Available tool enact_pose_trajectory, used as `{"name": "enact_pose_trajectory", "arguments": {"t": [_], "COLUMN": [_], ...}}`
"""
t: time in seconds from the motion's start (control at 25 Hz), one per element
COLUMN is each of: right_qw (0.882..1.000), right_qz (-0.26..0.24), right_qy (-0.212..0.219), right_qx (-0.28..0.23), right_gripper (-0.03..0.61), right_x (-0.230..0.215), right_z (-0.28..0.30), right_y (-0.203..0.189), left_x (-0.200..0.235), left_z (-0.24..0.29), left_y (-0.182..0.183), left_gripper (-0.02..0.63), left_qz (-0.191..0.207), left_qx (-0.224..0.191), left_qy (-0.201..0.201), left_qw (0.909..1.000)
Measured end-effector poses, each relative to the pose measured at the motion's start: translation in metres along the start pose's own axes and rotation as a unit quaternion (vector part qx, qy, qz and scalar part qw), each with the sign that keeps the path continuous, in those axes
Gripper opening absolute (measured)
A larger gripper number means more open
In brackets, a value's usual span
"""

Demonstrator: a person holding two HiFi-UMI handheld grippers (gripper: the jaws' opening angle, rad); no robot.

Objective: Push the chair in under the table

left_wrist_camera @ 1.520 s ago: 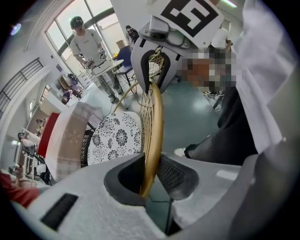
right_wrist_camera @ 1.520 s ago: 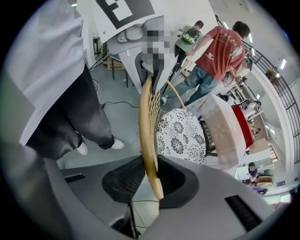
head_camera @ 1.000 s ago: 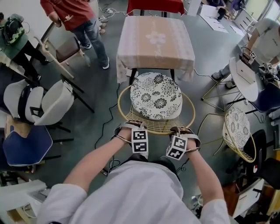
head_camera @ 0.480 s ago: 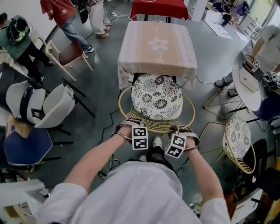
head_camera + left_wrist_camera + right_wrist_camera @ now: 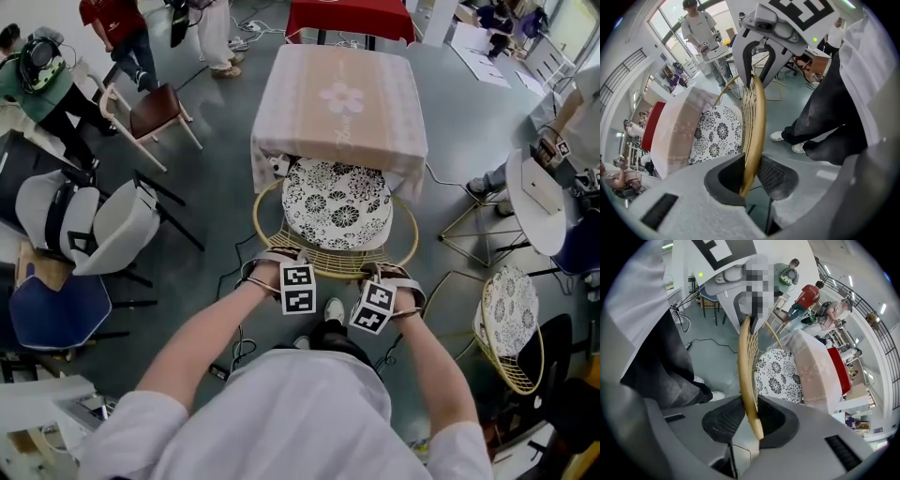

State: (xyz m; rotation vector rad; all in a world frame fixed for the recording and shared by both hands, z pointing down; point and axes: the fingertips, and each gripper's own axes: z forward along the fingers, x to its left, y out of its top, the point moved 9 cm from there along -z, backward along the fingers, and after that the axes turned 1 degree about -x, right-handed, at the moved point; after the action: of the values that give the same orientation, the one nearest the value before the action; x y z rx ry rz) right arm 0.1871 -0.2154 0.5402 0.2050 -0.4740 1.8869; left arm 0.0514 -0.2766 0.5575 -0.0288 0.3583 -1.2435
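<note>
Grey floor [image 5: 220, 234], crowded room. Bench [image 5: 339, 94] with pink cloth mid-room; red-covered bench [image 5: 347, 17] beyond it, wooden chair [image 5: 155, 108] to bench's left, 2nd wire chair [image 5: 511, 323] off bench's right corner. Chair [image 5: 337, 202] with floral cushion: front edge tucked under bench cloth. Left gripper [image 5: 751, 174] and right gripper [image 5: 751, 417]: jaws of each clenched on chair's gold back rim [image 5: 328, 272]. Against 1 second ago: seat further under bench; person in red shirt [image 5: 114, 21] further from bench.

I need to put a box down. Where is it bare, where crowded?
The table top is bare; so is the floor between it and the wooden chair. Crowded: white chairs at left, second wicker chair at right.
</note>
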Motion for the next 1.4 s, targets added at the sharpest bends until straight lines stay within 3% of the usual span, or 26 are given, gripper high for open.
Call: {"name": "enact_pose_trajectory", "arguments": {"t": [1.4], "right_qw": [0.999], "right_qz": [0.003], "right_qy": [0.01], "right_qx": [-0.034], "right_gripper": [0.069], "right_x": [-0.106], "right_z": [0.04], "right_y": [-0.018], "left_x": [0.099], "left_z": [0.027], "left_y": [0.013], "left_gripper": [0.072], "left_qz": [-0.035], "left_qx": [0.056], "left_qy": [0.018], "left_qw": [0.9977]}}
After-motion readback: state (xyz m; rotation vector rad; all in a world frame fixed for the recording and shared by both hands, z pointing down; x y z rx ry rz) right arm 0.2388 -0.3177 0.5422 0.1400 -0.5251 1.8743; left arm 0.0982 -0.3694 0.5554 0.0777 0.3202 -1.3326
